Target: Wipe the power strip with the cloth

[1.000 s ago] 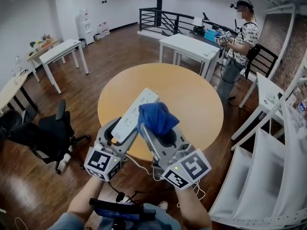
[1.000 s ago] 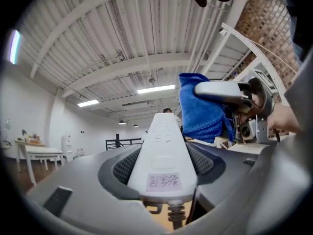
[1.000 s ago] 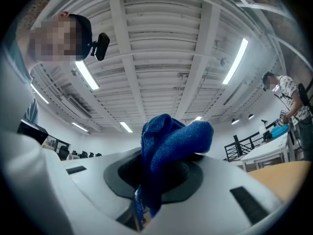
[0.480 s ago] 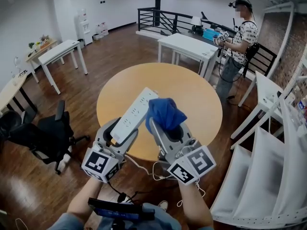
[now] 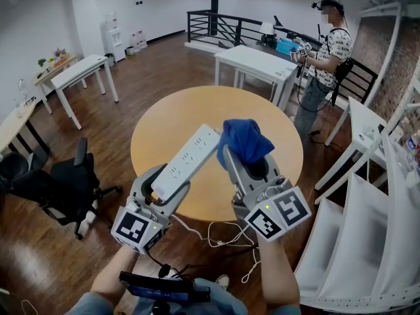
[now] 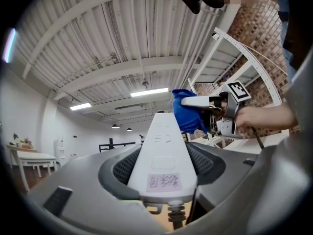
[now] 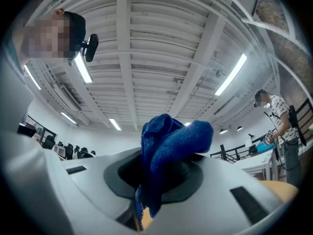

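Observation:
My left gripper (image 5: 172, 176) is shut on a white power strip (image 5: 186, 161), which sticks up and to the right above the round table; its cord hangs below. In the left gripper view the power strip (image 6: 162, 153) fills the middle between the jaws. My right gripper (image 5: 252, 166) is shut on a bunched blue cloth (image 5: 245, 142), held just right of the strip's top end, a small gap apart. The cloth (image 7: 166, 153) bulges out of the jaws in the right gripper view. From the left gripper view the cloth (image 6: 187, 112) and right gripper (image 6: 208, 102) show beyond the strip's tip.
A round wooden table (image 5: 216, 140) lies below both grippers. A white cord (image 5: 220, 231) trails off its near edge. A black office chair (image 5: 69, 182) stands at left, white tables (image 5: 259, 64) behind, and a person (image 5: 325, 61) stands at far right by white shelving (image 5: 367, 202).
My right gripper has carried the cloth rightward and slightly up, off the strip's upper end. The left gripper and strip have stayed nearly still.

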`<state>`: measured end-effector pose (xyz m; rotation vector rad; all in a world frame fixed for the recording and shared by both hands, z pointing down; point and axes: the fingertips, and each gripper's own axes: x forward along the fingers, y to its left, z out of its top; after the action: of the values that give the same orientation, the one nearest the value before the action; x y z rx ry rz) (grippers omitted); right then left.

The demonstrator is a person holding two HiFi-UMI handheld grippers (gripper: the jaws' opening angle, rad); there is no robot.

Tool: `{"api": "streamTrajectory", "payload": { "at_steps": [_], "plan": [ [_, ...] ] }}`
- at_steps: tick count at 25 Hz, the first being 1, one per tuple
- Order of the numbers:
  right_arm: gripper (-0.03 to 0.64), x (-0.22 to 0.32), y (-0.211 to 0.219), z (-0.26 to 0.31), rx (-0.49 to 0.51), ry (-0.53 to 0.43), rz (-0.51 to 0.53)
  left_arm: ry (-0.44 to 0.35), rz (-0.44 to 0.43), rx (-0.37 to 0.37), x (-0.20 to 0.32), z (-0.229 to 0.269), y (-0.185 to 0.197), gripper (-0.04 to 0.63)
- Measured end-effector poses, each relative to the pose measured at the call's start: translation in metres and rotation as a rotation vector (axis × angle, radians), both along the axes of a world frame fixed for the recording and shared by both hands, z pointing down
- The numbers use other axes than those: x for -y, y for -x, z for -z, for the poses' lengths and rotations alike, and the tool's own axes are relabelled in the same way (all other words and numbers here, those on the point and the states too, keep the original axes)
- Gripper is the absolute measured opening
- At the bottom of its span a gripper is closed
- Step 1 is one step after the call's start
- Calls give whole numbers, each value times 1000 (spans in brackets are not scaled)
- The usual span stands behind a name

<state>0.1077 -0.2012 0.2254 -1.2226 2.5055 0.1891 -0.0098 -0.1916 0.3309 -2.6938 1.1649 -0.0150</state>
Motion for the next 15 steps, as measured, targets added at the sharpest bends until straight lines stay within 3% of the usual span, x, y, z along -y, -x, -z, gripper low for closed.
{"api": "streamTrajectory", "payload": {
  "at_steps": [15],
  "plan": [
    [67,18,-22,20,-13,-34,-60,-20,-30,33,-4,-1,-5,284]
  ]
}}
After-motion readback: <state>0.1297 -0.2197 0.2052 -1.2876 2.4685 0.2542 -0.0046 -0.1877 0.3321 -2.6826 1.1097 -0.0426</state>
